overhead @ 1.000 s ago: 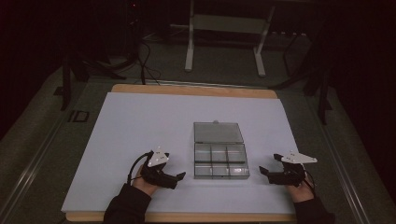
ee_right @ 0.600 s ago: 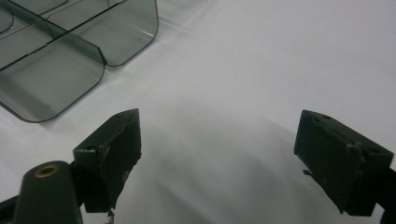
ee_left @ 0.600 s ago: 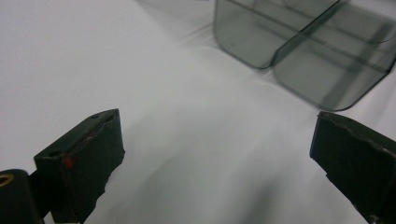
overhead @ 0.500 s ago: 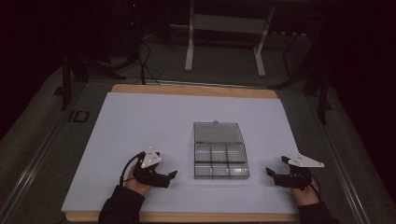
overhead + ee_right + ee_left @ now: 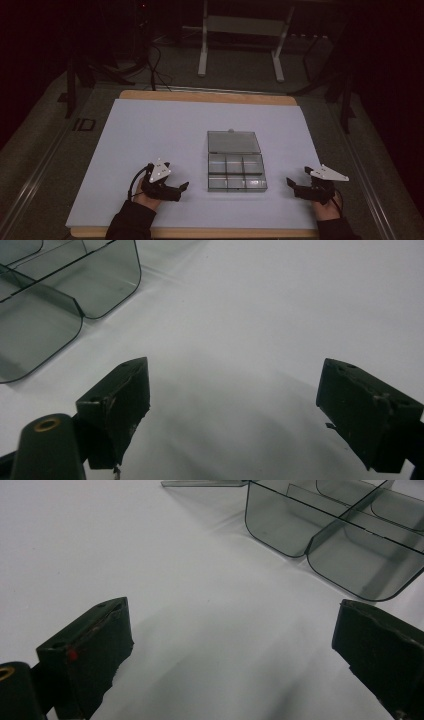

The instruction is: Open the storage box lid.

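Note:
A clear plastic compartment box [image 5: 236, 172] lies in the middle of the white mat, its lid [image 5: 233, 142] folded flat behind it. Its compartments look empty. My left gripper [image 5: 180, 189] rests on the mat a short way left of the box, pointing at it, open and holding nothing. My right gripper [image 5: 297, 176] sits right of the box, also open and empty. The left gripper view has its jaws wide apart [image 5: 230, 645], with the box's rounded corners [image 5: 340, 540] ahead at upper right. Over in the right gripper view, the box [image 5: 65, 285] is at upper left beyond the open jaws [image 5: 250, 400].
The white mat [image 5: 150, 135] covers a wooden table whose edge [image 5: 210, 95] shows at the back. Metal stand legs [image 5: 202, 55] and cables lie on the dark floor beyond. Bare mat stretches left of and behind the box.
Both grippers have drawn away from the box: the left one slid left, the right one moved right and slightly toward the near edge. The box has not moved.

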A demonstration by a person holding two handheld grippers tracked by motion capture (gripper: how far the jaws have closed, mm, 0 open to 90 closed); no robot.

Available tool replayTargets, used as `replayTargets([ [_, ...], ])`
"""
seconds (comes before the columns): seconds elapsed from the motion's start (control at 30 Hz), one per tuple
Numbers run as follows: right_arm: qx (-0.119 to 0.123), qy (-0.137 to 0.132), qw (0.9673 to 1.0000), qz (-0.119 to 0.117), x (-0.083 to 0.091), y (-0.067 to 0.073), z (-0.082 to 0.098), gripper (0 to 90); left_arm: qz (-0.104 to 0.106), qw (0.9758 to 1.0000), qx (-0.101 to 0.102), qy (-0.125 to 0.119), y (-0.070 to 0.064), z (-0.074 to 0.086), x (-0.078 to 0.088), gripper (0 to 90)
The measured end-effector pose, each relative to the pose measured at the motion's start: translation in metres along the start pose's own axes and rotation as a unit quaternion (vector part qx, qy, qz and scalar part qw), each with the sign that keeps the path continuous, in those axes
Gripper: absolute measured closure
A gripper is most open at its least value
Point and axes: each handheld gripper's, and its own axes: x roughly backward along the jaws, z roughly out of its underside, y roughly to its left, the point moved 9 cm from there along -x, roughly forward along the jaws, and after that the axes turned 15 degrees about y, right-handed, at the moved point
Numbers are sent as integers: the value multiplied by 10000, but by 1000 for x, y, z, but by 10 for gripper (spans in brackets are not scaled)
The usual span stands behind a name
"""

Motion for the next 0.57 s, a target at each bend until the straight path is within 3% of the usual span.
replayTargets([
  [0.57, -207, -61, 9998, 1, 0, -4, 0, 143, -71, 9999, -38, -68, -1, 0, 1, 38],
])
